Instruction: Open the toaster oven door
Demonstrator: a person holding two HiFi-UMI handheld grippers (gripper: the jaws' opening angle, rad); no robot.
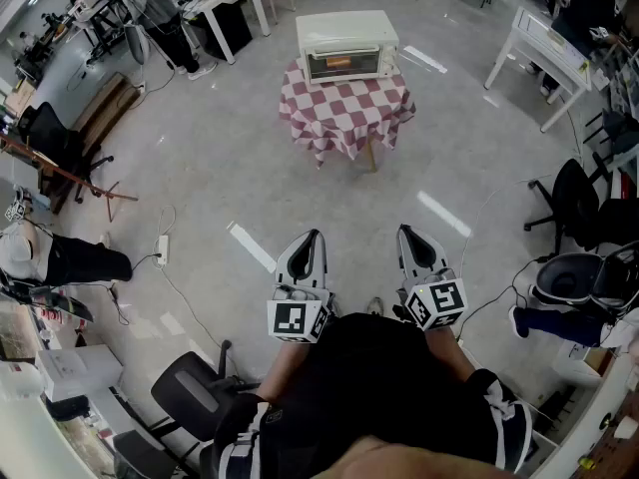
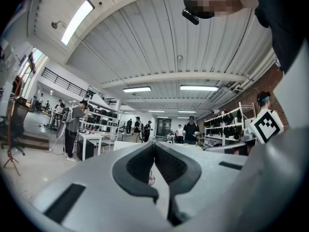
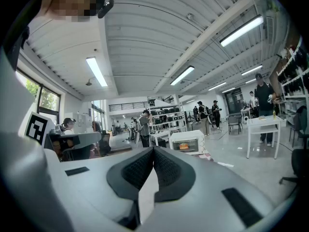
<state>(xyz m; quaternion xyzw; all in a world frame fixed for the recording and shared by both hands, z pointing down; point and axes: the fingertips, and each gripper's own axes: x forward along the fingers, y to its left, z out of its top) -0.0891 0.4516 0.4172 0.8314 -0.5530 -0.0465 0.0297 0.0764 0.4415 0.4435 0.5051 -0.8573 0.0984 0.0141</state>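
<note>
Toaster oven point(image 1: 346, 46), door shut, stands on a checked-cloth table point(image 1: 344, 118) well ahead of my left tongs point(image 1: 315, 239) and right tongs point(image 1: 406, 236). Both are closed and empty, held level, presumably because the approach has not begun.

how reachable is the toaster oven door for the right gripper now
Probably not yet: the right gripper, shut, is near the person's body, a stretch of floor short of the toaster oven door.

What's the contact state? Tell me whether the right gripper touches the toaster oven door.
Apart. The head view shows the right gripper near the person's body, with a stretch of floor between it and the toaster oven door.
</note>
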